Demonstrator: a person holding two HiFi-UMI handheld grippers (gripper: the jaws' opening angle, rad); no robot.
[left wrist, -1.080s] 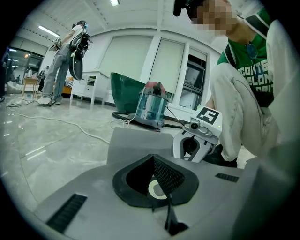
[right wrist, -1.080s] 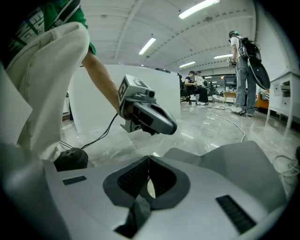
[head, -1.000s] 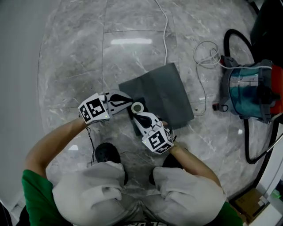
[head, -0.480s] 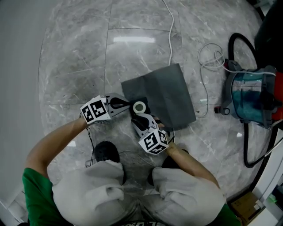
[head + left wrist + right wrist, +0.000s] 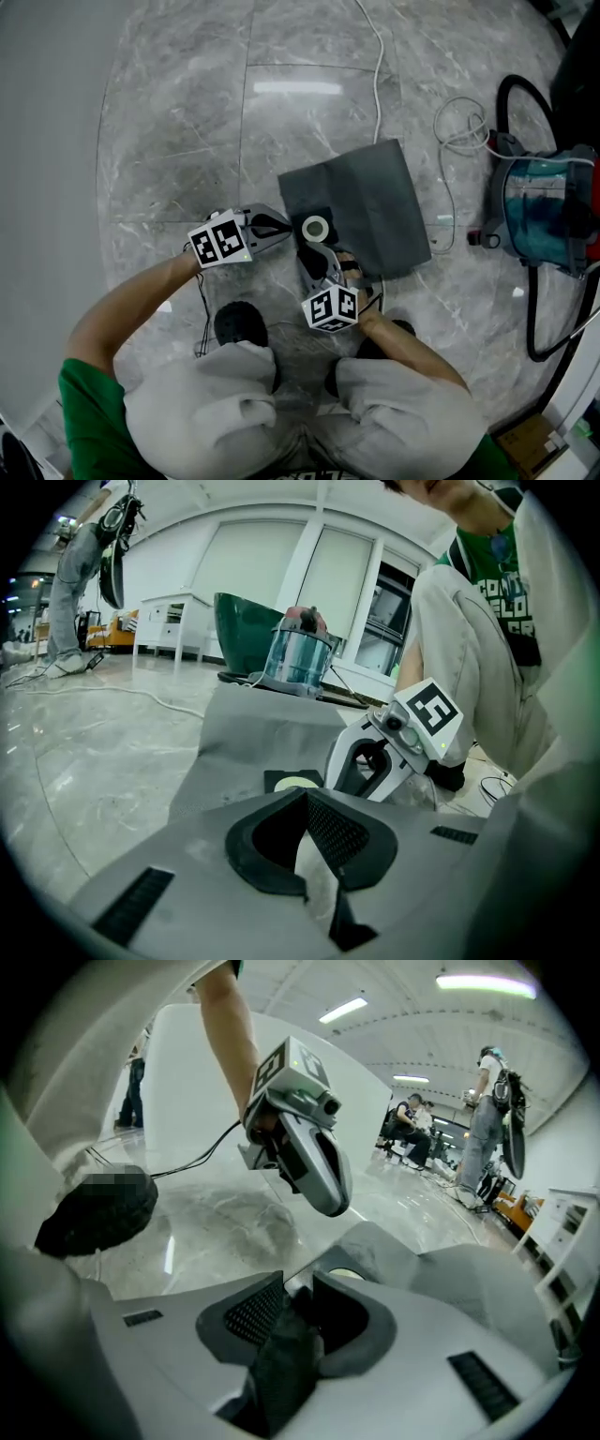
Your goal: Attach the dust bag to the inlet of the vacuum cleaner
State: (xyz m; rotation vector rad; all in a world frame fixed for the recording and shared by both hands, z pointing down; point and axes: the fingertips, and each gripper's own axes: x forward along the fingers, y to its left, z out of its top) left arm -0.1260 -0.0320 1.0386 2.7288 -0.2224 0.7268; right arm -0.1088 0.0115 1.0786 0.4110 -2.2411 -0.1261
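A grey dust bag point(image 5: 366, 202) lies flat on the marble floor, with a black collar plate and its white ring point(image 5: 316, 227) near its left end. My left gripper point(image 5: 284, 226) lies at the bag's left edge with its jaws together on that edge point(image 5: 305, 797). From below, my right gripper point(image 5: 310, 255) reaches the collar and is shut on a dark fold of it point(image 5: 292, 1288). The vacuum cleaner point(image 5: 544, 211), a teal canister with a red top, stands about a bag's length to the right. Its inlet is not visible.
A white cord point(image 5: 380, 66) runs from the far floor into loops beside the vacuum. A black hose point(image 5: 539, 319) curves round the canister. The person's knees and a black shoe point(image 5: 242, 323) are just behind the grippers. A cardboard box point(image 5: 530, 436) sits at the lower right.
The right gripper has swung from a slanted pose to nearly upright below the collar ring. The left gripper has stayed shut at the bag's left edge. The bag lies as before.
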